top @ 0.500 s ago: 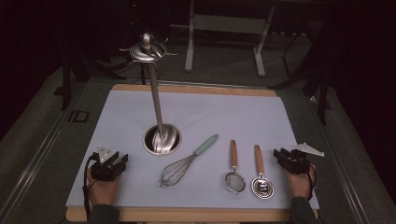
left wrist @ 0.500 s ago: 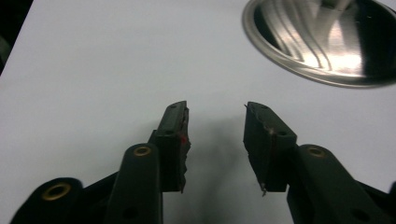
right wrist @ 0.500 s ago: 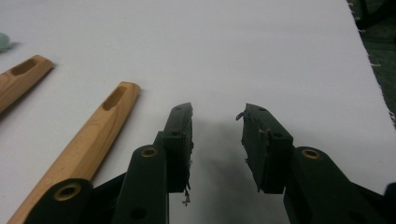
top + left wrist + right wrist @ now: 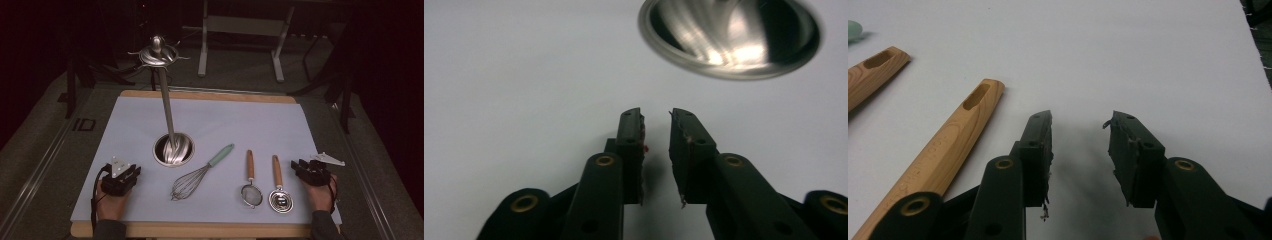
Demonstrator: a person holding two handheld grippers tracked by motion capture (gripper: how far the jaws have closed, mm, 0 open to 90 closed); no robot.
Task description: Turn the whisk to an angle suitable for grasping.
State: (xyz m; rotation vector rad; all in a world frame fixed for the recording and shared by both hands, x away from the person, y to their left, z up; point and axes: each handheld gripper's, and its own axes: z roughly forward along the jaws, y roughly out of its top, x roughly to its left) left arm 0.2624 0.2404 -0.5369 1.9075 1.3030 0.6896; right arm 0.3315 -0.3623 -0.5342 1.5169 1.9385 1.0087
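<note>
Three utensils, whisk (image 4: 197, 175), strainer (image 4: 251, 186) and spoon (image 4: 278, 190), lie untouched along the mat's (image 4: 240, 125) near edge, beside the rack (image 4: 173, 149). I hold both grippers spread and empty: left gripper (image 4: 131, 175) at the near left corner, right gripper (image 4: 298, 166) just beside the spoon. Nothing is hung yet; all of it remains.

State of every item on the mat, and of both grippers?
left gripper: open, nothing between its jaws, resting on the mat.
right gripper: open, empty, beside the scoop's handle.
utensil stand: upright, nothing hanging from its hooks.
whisk: lying flat, untouched.
strainer: lying flat, untouched.
scoop: lying flat, untouched.
</note>
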